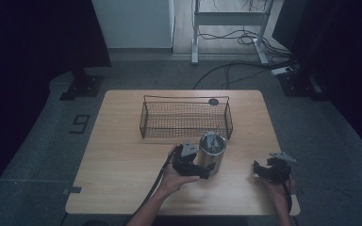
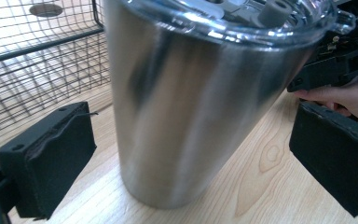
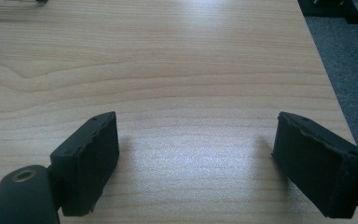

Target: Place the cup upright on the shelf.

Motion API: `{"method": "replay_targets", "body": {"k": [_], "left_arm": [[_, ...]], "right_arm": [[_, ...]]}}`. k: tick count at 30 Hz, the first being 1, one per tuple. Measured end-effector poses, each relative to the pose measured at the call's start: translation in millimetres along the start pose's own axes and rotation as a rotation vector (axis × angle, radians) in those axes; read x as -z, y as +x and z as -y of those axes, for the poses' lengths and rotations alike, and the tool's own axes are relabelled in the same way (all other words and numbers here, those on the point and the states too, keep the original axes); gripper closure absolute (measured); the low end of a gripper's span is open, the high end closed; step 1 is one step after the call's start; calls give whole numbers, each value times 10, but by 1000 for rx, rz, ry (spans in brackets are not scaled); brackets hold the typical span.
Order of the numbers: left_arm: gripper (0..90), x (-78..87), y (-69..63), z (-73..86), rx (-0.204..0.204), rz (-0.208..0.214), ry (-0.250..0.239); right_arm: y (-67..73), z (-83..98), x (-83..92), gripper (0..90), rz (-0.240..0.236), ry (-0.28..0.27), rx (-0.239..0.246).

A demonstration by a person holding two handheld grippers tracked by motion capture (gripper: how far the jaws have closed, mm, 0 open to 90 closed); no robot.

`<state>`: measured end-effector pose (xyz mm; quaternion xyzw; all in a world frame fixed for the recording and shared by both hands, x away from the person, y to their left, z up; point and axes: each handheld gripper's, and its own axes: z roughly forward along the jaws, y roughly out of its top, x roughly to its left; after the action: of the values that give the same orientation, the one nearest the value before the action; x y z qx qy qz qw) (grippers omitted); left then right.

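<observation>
We see the tumbler (image 1: 212, 151) standing on the tabletop (image 1: 122, 155) near its middle, just in front of the wire basket (image 1: 186, 117), close to the basket's right front corner. The basket sits toward the far edge, centred. The left gripper (image 1: 199, 165) is at the tumbler's near left side, tumbler between its spread jaws, pads apart from it. The right gripper (image 1: 264, 170) rests well right of the tumbler, near the right edge and near right corner, with bare tabletop between its jaws.
</observation>
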<state>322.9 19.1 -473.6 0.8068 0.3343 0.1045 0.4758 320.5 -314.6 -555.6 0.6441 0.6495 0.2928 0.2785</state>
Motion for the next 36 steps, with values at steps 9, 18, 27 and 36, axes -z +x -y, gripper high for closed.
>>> {"method": "replay_targets", "body": {"k": [9,18,27,36], "left_arm": [[1,-116,-35,-94,-19,-1,3],[0,-284,-49,-155,-21,-43,-13],[11,-395,-37,-160,-26,-50,-29],[17,-390,-42,-158,-31,-53,-24]], "right_arm": [[0,-1,-1,142,1,0,-1],[-1,-2,-2,141,1,0,-2],[-3,-3,-3,141,4,0,-4],[-4,-3,-3,141,5,0,-4]]}}
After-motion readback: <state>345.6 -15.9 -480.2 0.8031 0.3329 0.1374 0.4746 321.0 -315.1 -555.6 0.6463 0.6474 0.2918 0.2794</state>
